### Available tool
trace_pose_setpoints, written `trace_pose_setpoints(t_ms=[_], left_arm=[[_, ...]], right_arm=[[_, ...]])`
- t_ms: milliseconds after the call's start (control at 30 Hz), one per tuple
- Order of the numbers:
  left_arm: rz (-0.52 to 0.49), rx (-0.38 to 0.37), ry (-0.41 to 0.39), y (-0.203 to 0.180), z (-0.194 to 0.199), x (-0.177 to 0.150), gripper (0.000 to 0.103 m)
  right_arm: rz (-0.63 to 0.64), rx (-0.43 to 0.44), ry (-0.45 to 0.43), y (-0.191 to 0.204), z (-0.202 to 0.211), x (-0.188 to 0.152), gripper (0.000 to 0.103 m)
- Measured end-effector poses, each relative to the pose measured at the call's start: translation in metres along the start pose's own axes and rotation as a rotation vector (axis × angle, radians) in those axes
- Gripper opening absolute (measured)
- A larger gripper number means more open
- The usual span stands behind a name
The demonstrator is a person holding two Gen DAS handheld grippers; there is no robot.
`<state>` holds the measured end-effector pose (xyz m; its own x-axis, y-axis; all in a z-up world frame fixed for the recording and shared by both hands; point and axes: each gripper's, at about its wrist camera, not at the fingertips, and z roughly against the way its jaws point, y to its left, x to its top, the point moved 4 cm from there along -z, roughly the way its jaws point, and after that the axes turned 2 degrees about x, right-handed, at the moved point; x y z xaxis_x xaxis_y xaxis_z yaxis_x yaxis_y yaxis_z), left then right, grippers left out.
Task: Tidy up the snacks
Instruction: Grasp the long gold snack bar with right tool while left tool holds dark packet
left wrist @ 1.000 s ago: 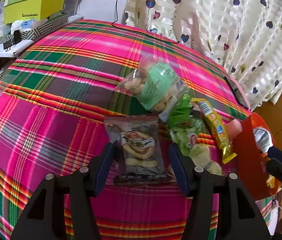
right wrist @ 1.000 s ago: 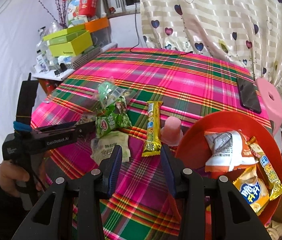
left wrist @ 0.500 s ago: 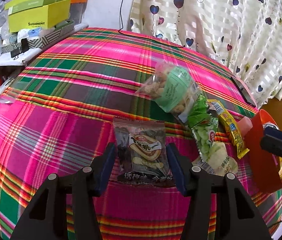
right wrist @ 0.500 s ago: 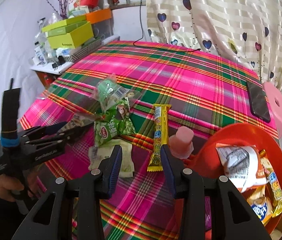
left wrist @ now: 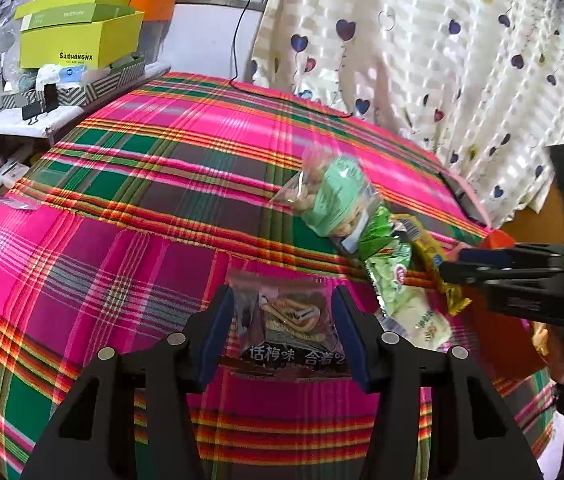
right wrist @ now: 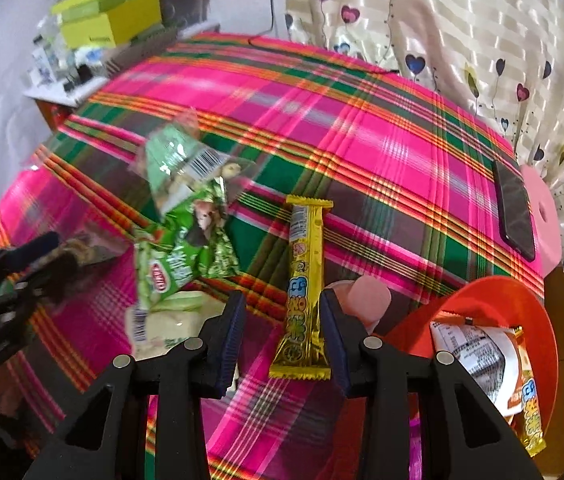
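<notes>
My left gripper (left wrist: pixel 283 332) is shut on a dark snack packet (left wrist: pixel 287 324) with white Chinese lettering and holds it above the plaid table. My right gripper (right wrist: pixel 282 328) is open, its fingers on either side of a yellow snack bar (right wrist: pixel 303 284) lying on the cloth. An orange bowl (right wrist: pixel 493 300) at the right holds several snack packets (right wrist: pixel 477 352). A green-label nut bag (left wrist: pixel 331 196), green packets (left wrist: pixel 385 260) and a pale packet (left wrist: pixel 421 320) lie in a row. A pink jelly cup (right wrist: pixel 365 296) stands beside the bowl.
A black phone (right wrist: pixel 515 208) lies near the table's far right edge beside a pink stool (right wrist: pixel 543 204). A side shelf with yellow-green boxes (left wrist: pixel 78 36) stands at the back left. A heart-print curtain (left wrist: pixel 441 60) hangs behind the table.
My left gripper has lifted and drawn back with the dark packet in it. My right gripper has moved forward and down over the yellow bar, which now lies between its fingers.
</notes>
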<state>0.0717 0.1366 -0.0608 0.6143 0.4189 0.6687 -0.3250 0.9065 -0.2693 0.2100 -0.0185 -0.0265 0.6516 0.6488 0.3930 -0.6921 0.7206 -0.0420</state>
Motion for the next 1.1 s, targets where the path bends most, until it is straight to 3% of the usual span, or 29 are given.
trace_pose_setpoints(t_ms=[33,67,233,300,400,467,533,767,900,1100], left_arm=[[-0.003,0.002,-0.006,0.001,0.002,0.000,0.015],[-0.008,0.005,0.004,0.001,0.001,0.000,0.011],[-0.010,0.005,0.030,0.009,-0.002,-0.004,0.011],[-0.007,0.011,0.030,0.013,-0.001,-0.003,0.018],[0.003,-0.021,0.021,0.017,0.003,-0.002,0.052],[-0.013,-0.040,0.016,0.016,0.006,-0.002,0.057],[-0.047,-0.049,0.025,0.012,0.006,-0.004,0.064],[-0.156,-0.064,0.078,-0.013,-0.005,-0.012,0.065],[-0.192,0.005,0.111,-0.017,-0.018,-0.013,0.065],[-0.262,0.049,0.124,-0.023,-0.021,-0.021,0.065]], right_arm=[[0.000,-0.013,0.010,-0.001,-0.004,0.001,0.036],[0.001,-0.024,0.021,-0.001,-0.008,0.001,0.036],[-0.011,-0.050,0.066,-0.004,-0.026,0.001,0.036],[-0.002,-0.062,0.064,-0.003,-0.028,0.002,0.036],[-0.009,-0.038,0.067,-0.004,-0.031,0.004,0.032],[-0.004,-0.014,0.065,-0.001,-0.032,0.005,0.022],[0.010,-0.017,0.058,0.003,-0.031,0.005,0.020],[0.000,0.002,0.007,0.004,-0.018,0.001,0.019],[-0.016,0.012,-0.027,0.001,-0.007,0.000,0.019],[-0.030,0.057,-0.075,0.000,0.013,-0.009,0.019]])
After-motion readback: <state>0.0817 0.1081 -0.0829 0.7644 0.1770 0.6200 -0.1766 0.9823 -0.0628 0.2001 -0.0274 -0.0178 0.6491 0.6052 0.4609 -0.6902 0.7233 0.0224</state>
